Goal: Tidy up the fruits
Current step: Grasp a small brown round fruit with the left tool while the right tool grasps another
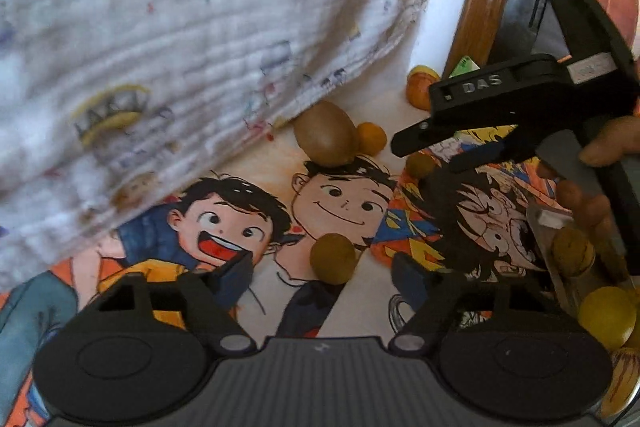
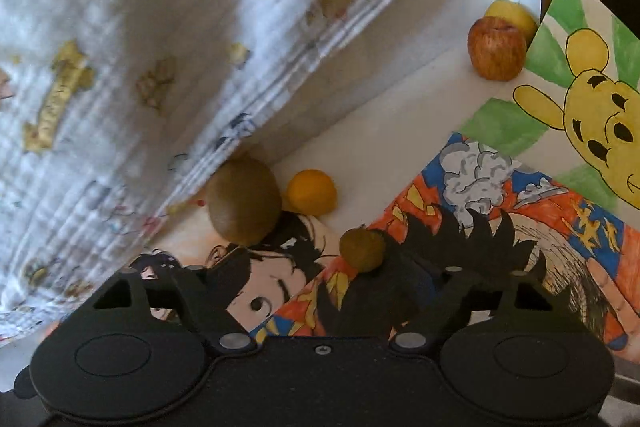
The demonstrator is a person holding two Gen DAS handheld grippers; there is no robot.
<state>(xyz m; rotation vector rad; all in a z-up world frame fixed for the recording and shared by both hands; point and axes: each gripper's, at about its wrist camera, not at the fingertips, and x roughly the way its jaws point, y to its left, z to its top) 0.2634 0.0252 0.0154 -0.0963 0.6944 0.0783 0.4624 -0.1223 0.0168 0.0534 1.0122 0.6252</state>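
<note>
Kiwi (image 1: 326, 135): brown, egg-shaped, lying on the drawing of two dark-haired boys (image 1: 248, 215), at the hem of the printed white cloth (image 1: 160, 27). Long axis runs roughly from the cloth edge towards the camera in the left wrist view, tilted a little; it touches the small orange fruit (image 1: 372, 138) beside it.

Small brownish-green round fruit (image 1: 333, 258): on the same drawing, just ahead of the left gripper (image 1: 324, 275) and between its fingers, not touched. No clear long axis.

Second small brownish fruit (image 2: 362, 250): on the edge of the orange-and-blue cartoon sheet (image 2: 500, 195), just ahead of the right gripper (image 2: 340, 279).

Red apple (image 2: 497, 49): upright, stem dimple on top, against the wall, a yellow fruit (image 2: 512, 15) behind it, beside the yellow bear drawing (image 2: 592, 123).

Left gripper: fingers spread, nothing between them.
Right gripper: fingers spread, nothing held; its body reads "DAS" in the left wrist view.

Clear container (image 1: 592, 291) at lower right: holds yellow and brown fruits.

Cloth print: gold banners, lettering blurred, unreadable.
</note>
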